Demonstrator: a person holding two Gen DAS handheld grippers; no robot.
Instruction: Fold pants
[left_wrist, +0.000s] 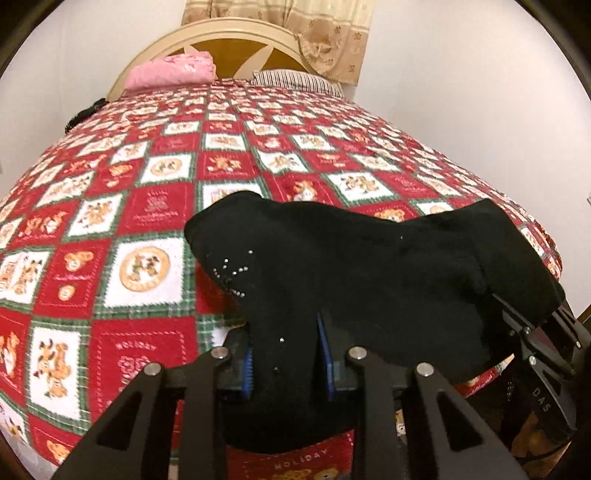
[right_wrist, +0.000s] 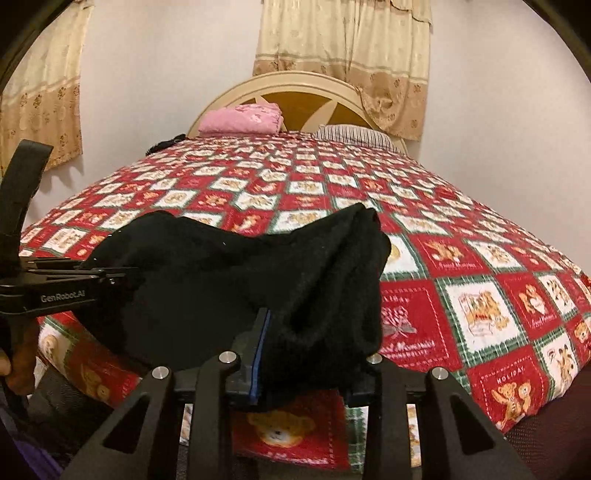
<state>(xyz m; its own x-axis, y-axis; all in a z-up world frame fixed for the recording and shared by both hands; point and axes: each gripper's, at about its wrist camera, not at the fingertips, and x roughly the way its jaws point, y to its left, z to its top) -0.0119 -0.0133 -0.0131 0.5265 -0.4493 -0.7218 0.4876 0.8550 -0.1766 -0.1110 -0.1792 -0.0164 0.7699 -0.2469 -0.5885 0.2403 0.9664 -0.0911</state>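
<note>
Black pants with small rhinestones hang stretched between both grippers above the near edge of the bed. My left gripper is shut on a bunch of the fabric between its blue pads. My right gripper is shut on the pants at their other end; the cloth drapes over its right finger and hides it. The right gripper also shows at the right edge of the left wrist view, and the left gripper shows at the left edge of the right wrist view.
The bed carries a red, white and green teddy-bear blanket. A folded pink cloth and a striped pillow lie by the cream headboard. Curtains hang on the wall behind.
</note>
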